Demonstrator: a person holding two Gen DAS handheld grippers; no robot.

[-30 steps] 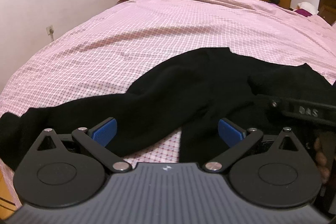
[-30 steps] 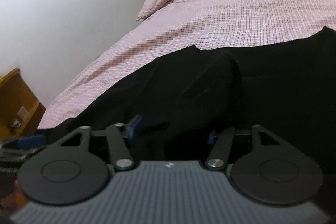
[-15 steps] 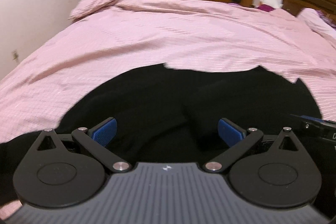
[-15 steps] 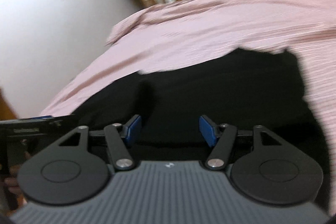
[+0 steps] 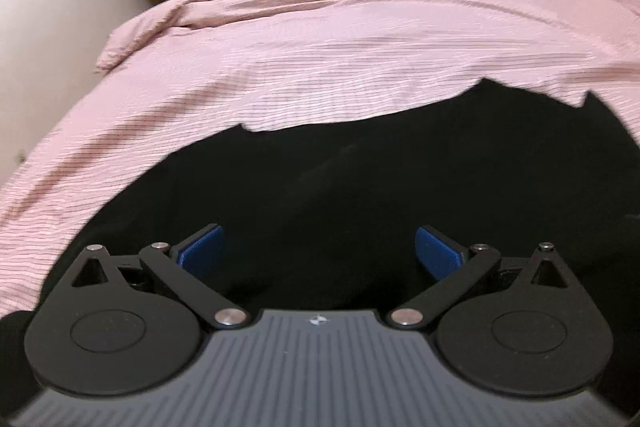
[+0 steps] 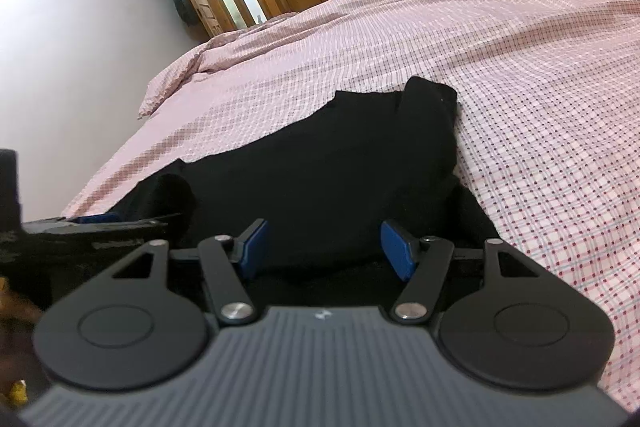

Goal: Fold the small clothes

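Both grippers hang over the black garment (image 6: 340, 163) with blue pads apart and nothing pinched: the right gripper (image 6: 322, 247) low at its near edge, the left gripper (image 5: 318, 251) likewise. Seemingly between folds, the next move calls for pinching an edge. Spread on the pink checked bedcover (image 6: 520, 67), the cloth runs lengthwise from seven toward one o'clock in the right view, a rolled end (image 6: 430, 95) farthest.

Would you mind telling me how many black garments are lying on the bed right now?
1 that I can make out: a black garment spread on the pink bedspread just ahead of both grippers. Its folds are too dark to rule out a second piece.
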